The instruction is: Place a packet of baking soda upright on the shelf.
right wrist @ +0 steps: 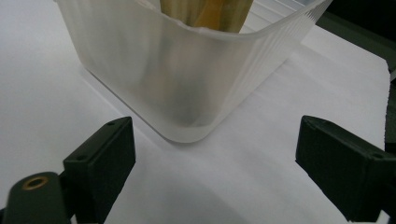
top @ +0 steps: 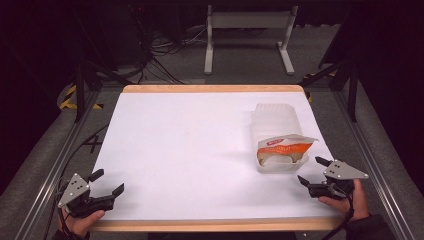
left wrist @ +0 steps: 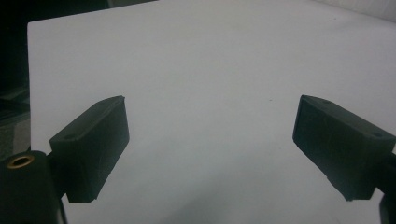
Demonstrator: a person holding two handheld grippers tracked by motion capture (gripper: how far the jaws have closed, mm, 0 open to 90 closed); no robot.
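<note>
A translucent plastic container (top: 276, 131) stands on the white table (top: 190, 150) at the right, with an orange-and-white bag (top: 285, 148) sticking out of its near end. My right gripper (top: 312, 171) is open just in front of the container's near right corner, apart from it. In the right gripper view the container (right wrist: 187, 74) rises close ahead of the wide-spread jaws of that gripper (right wrist: 215, 161), with something yellowish inside at the top. My left gripper (top: 107, 182) is open at the near left corner of the table, over bare white surface (left wrist: 210, 70), its own view showing nothing at the gripper (left wrist: 210, 144).
The table has wooden strips along its far edge (top: 212, 88) and near edge. Metal rails (top: 55, 165) run along both sides. Beyond the far edge stand a white frame (top: 247, 35) and loose cables (top: 160, 55) on the grey floor.
</note>
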